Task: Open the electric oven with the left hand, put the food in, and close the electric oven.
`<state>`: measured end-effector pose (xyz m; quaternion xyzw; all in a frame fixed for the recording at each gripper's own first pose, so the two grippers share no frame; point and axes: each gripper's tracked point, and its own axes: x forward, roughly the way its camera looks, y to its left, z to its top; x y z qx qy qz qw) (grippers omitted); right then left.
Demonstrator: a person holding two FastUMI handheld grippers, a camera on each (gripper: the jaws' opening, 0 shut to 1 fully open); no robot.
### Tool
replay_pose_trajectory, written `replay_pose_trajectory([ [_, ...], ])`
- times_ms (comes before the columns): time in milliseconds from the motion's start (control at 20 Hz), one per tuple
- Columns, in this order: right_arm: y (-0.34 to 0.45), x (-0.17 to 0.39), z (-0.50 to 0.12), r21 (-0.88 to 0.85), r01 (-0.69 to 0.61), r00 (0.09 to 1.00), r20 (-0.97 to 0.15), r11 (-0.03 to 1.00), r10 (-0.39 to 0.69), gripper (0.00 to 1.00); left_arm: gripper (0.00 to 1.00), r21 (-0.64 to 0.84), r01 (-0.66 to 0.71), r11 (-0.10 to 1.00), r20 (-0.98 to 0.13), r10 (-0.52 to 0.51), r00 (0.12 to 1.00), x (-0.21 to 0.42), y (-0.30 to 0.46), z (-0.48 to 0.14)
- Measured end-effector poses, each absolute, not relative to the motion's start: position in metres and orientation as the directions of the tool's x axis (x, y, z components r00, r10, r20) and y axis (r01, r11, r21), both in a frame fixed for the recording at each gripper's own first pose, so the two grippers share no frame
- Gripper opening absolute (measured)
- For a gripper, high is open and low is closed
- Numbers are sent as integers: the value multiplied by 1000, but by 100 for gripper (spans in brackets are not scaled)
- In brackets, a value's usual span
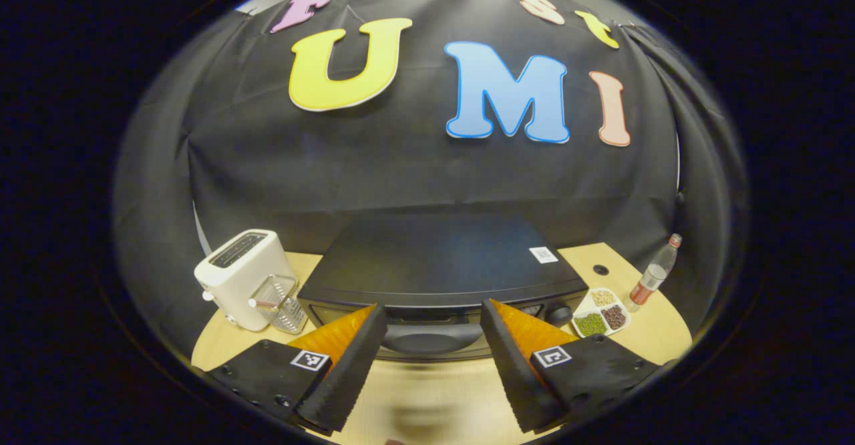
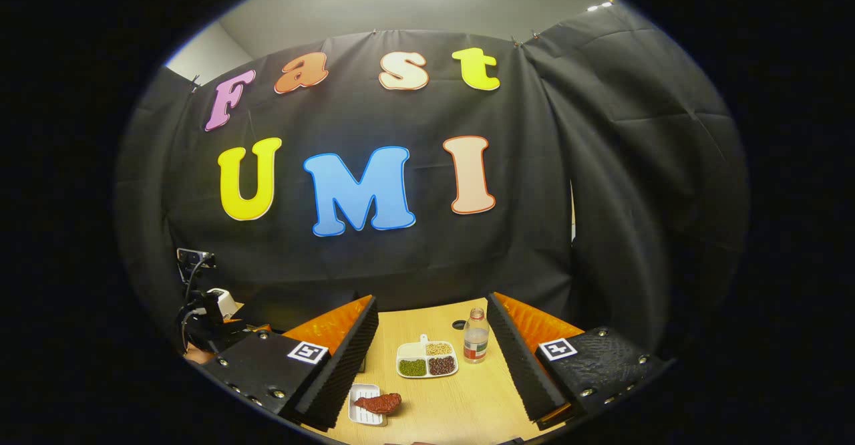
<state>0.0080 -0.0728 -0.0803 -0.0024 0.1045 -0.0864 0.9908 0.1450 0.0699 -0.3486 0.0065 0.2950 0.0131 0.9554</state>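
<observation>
Wooden bench [image 1: 427,391] carries the closed black electric oven [image 1: 441,264], whose stiff, hinged door handle [image 1: 431,338] sits just ahead of the spread-open left gripper [image 1: 434,365], likely the best grip point.

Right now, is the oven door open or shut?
Shut. In the left gripper view the oven door sits flush against its front, its handle between the left gripper's spread jaws, which aren't touching it.
</observation>
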Motion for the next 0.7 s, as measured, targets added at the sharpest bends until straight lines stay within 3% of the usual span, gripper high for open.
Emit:
replay_pose_trajectory([
  [150, -72, 10, -84, -17, 174, 960, -221, 985, -173, 99, 99, 39, -21, 999, -595, 40, 803, 152, 76, -369],
  [250, -70, 12, -84, -16, 171, 959, -225, 985, -171, 99, 92, 34, -18, 999, -606, 36, 795, 157, 75, -376],
  [350, -69, 13, -84, -23, 167, 959, -227, 986, -168, 99, 99, 41, -15, 999, -600, 37, 799, 165, 74, -381],
  [550, -66, 14, -84, -15, 164, 959, -233, 986, -163, 99, 92, 44, -14, 999, -603, 38, 797, 163, 75, -379],
  [600, -65, 14, -84, -6, 163, 959, -235, 987, -160, 99, 99, 38, -13, 999, -607, 33, 794, 162, 74, -382],
  [650, -64, 13, -85, 0, 163, 959, -237, 987, -158, 99, 92, 32, -12, 999, -612, 29, 790, 159, 74, -382],
  [700, -62, 13, -86, 3, 162, 959, -238, 987, -157, 99, 96, 32, -8, 999, -615, 26, 788, 156, 74, -382],
])
